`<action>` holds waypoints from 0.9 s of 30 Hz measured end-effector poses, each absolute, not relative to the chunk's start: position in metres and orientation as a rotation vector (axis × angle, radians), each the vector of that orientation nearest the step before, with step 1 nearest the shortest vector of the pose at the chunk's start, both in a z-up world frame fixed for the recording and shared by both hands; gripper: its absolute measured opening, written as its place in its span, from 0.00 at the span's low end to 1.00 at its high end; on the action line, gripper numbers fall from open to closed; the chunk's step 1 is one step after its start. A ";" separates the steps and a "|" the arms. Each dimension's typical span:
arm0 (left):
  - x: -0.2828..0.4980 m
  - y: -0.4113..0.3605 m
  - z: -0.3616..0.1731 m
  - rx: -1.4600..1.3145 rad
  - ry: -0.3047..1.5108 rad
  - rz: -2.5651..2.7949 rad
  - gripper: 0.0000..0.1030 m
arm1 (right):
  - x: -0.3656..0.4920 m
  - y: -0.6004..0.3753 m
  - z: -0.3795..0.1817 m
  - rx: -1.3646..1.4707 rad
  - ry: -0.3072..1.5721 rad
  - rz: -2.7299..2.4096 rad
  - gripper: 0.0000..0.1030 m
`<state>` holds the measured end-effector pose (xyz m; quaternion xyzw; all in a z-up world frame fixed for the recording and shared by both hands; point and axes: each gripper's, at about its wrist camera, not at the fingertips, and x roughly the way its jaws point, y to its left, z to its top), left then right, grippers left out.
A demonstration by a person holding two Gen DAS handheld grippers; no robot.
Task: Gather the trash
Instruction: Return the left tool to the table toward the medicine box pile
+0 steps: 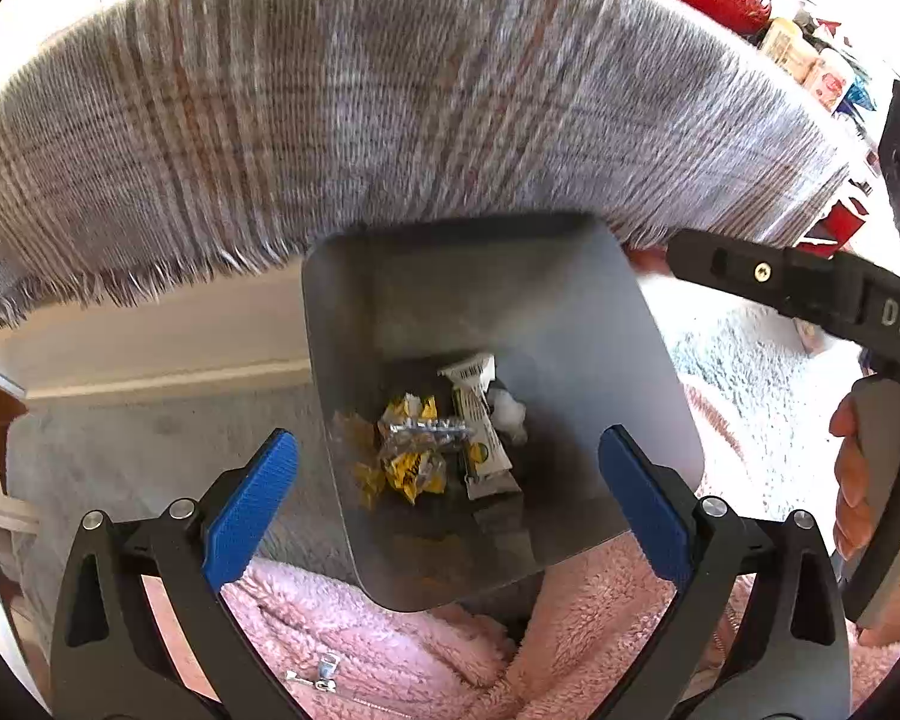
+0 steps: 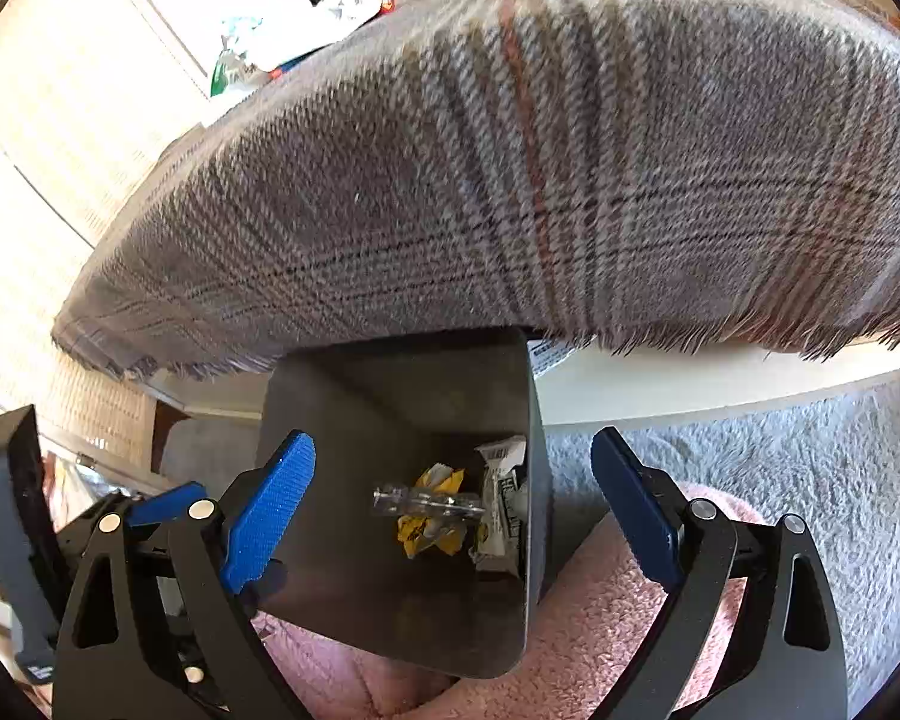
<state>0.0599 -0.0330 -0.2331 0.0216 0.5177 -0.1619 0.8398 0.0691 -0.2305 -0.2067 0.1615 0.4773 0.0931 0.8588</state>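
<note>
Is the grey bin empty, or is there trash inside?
Not empty: the grey bin holds yellow wrappers, a white wrapper and a clear plastic piece at its bottom.

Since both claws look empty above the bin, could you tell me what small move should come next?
Probably lift both away toward more trash. The left claw and right claw stand open over the grey bin, where yellow wrappers already lie.

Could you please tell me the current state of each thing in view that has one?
Left gripper: open, holding nothing.
Right gripper: open, holding nothing.
Grey bin: upright, lidless, partly under the blanket's fringe.
Yellow wrappers: crumpled, in the bin.
White wrapper: in the bin.
Plaid blanket: draped, overhanging.
</note>
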 end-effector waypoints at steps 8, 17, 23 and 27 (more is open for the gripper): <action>0.070 -0.023 -0.203 0.032 1.022 -0.318 0.92 | 0.077 -0.248 -0.161 0.281 0.880 0.125 0.91; 0.104 -0.010 -0.156 0.050 0.887 -0.267 0.92 | 0.108 -0.272 -0.105 0.236 0.728 0.086 0.96; 0.145 -0.009 -0.123 0.047 0.800 -0.253 0.92 | 0.142 -0.279 -0.090 0.221 0.706 0.065 0.96; 0.172 -0.016 -0.111 0.073 0.782 -0.254 0.92 | 0.172 -0.285 -0.089 0.216 0.725 0.048 0.96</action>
